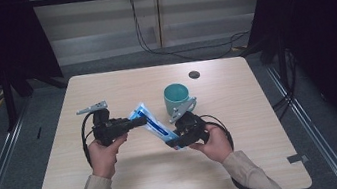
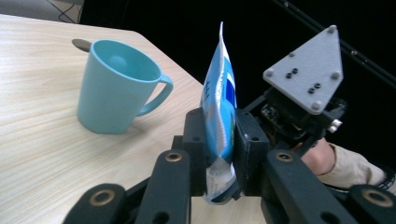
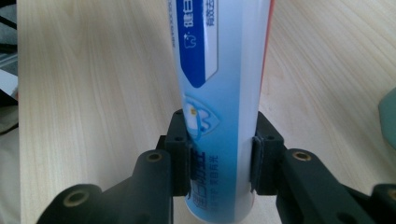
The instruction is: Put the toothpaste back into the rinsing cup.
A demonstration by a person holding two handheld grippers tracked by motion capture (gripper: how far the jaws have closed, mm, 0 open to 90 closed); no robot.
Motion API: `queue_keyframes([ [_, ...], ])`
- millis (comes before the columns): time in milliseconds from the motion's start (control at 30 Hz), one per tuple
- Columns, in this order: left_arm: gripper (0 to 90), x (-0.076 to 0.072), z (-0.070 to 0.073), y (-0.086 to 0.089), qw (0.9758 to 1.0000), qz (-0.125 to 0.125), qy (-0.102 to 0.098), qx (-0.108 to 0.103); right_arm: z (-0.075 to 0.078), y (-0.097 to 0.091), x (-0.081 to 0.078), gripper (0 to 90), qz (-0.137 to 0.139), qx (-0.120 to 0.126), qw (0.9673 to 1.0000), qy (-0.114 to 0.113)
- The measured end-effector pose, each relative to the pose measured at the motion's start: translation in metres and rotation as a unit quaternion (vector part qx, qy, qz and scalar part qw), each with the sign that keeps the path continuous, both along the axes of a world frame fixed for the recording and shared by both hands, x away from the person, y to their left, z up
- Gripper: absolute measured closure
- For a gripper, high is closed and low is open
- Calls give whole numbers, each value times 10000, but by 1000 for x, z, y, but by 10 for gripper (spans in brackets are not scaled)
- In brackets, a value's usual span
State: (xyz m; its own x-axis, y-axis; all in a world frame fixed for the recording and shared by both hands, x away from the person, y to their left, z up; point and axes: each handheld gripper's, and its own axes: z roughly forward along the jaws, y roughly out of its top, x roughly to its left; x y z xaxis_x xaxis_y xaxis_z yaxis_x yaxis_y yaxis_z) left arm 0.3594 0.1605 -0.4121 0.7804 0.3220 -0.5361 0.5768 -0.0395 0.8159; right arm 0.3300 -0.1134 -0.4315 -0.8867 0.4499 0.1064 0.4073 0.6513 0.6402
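— While we have the toothpaste tube (image 1: 153, 125) pinched at both ends, where would you say we are in the job?

— Mid-handover, we'd judge. Starting at the left: our left gripper (image 1: 136, 123) has its jaws shut tight on the flat crimped end of the tube, which the left gripper view shows squeezed thin between the pads. Moving right, the tube runs slantwise above the table (image 1: 119, 182), and our right gripper (image 1: 177, 141) has its jaws round the fat end; in the right gripper view the pads sit against both sides of the tube, so we read that as a grip, though a looser one.

— And next?

— One hand must let go before the other can carry. If the tube is bound for the teal mug (image 1: 177, 99), which stands empty just beyond the right gripper, we'd want the right jaws to part cleanly and the left to tip the tube upright over the rim. The mug looks light and could tip.

— The surroundings?

— Pale wood-grain tabletop with a small dark disc (image 1: 194, 74) near the far edge, beyond the mug. Dark curtains hang either side, pale panels behind, and cables (image 1: 190, 51) trail over the grey floor.
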Motion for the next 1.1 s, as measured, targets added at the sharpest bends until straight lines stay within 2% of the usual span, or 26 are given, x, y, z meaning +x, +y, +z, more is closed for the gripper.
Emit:
queue_keyframes([
  [167,802,0,15,-5,9999,-55,-95,121,5,-2,1,629,-42,192,9998,-7],
  [333,820,-3,29,-14,9988,-119,-341,330,8,-3,1,568,-65,153,9998,-103],
  [400,823,-3,32,-16,9986,-172,-337,380,8,-3,1,554,-70,180,9997,-153],
  [533,826,-2,35,-19,9984,-195,-358,382,9,-5,1,521,-103,271,9995,-159],
  [567,826,-2,35,-20,9981,-182,-393,441,9,-6,1,508,-130,288,9994,-133],
  [600,826,-2,36,-21,9982,-194,-372,420,9,-7,1,475,-140,335,9993,-122],
  [700,826,-2,39,-23,9973,-162,-429,565,10,-10,2,382,-203,570,9981,-85],
  [767,826,-1,38,-23,9977,-155,-397,521,13,-12,3,326,-320,634,9974,-122],
  [833,826,0,37,-24,9980,-166,-344,495,16,-16,4,318,-380,791,9961,-119],
  [967,826,1,40,-27,9972,-144,-395,613,21,-20,6,294,-450,960,9942,-160],
  [1100,825,2,42,-29,9975,-143,-398,563,29,-20,6,291,-475,1058,9929,-257],
])
